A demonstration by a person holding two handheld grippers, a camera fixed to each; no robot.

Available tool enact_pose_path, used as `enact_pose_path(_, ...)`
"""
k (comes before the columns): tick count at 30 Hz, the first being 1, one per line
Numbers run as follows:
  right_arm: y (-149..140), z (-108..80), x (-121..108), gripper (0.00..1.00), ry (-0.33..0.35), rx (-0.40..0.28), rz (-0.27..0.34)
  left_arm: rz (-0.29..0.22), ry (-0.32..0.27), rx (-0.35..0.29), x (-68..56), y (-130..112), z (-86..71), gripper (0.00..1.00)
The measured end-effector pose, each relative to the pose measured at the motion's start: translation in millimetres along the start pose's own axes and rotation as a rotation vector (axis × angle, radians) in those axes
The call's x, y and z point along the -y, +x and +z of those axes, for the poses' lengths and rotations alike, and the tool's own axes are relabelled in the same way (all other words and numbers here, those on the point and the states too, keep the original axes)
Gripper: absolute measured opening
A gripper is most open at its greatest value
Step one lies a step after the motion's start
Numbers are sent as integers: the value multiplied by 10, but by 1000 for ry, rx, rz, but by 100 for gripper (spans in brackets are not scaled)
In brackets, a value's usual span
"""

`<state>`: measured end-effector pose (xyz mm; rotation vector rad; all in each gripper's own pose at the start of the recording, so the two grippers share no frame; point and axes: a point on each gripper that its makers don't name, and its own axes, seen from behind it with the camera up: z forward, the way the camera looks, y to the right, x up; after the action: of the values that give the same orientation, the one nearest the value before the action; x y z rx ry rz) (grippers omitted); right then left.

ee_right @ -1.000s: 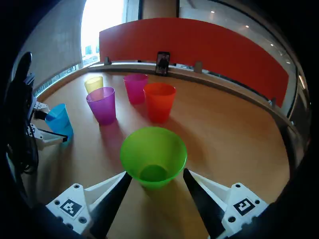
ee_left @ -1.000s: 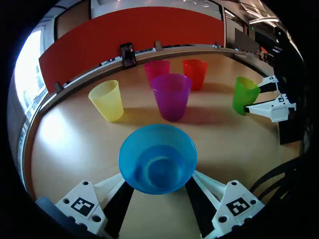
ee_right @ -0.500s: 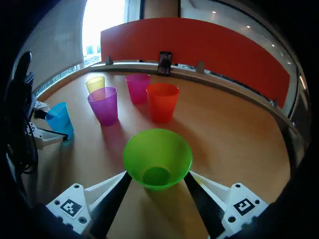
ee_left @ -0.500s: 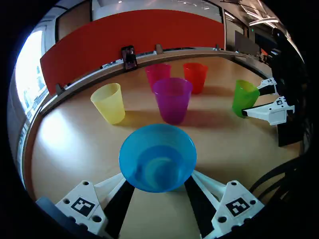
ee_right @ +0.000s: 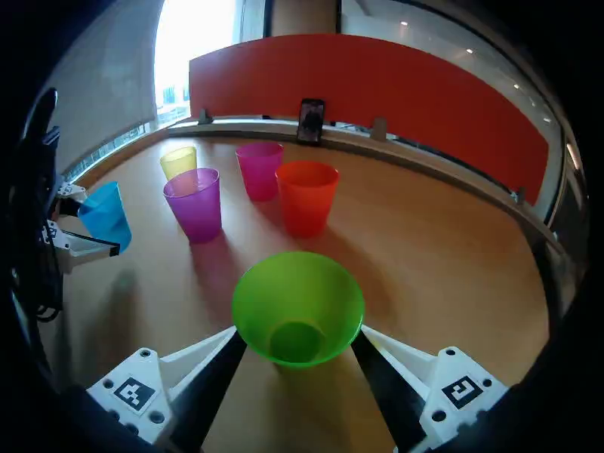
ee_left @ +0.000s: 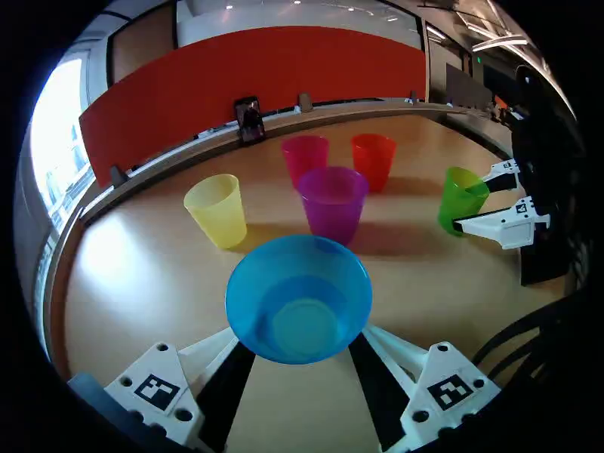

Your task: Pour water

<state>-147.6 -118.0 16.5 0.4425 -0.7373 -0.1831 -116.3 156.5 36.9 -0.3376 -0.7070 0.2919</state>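
So: the blue cup [ee_left: 298, 298] and green cup [ee_right: 297, 308] were smooth translucent plastic, tapered and round-rimmed. The left gripper [ee_left: 298, 346] clamped the blue cup, with water [ee_left: 302, 326] inside. The right gripper [ee_right: 298, 341] clamped the green cup.

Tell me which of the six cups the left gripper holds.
The blue cup, held in the left gripper. The green cup sits in the right gripper; the yellow, purple, pink and orange cups stand free on the table.
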Motion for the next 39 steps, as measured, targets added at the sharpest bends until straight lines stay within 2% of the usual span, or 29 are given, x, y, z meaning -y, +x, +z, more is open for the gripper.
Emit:
enact_pose_path(5,-14,5,0,87,-6,2,-8,3,3,-2,5,10,-46,75)
enact_pose_path(9,-24,4,-10,82,-9,4,-8,4,4,-4,-4,16,-73,75)
enact_pose_path(18,-4,-45,-60,82,-22,-5,-12,-1,7,-11,9,47,-127,75)
enact_pose_path(27,216,-241,43,82,10,-55,-56,5,10,-33,37,176,-250,75)
enact_pose_path(39,502,-555,239,82,43,-97,-93,33,-4,-64,23,491,-618,75)
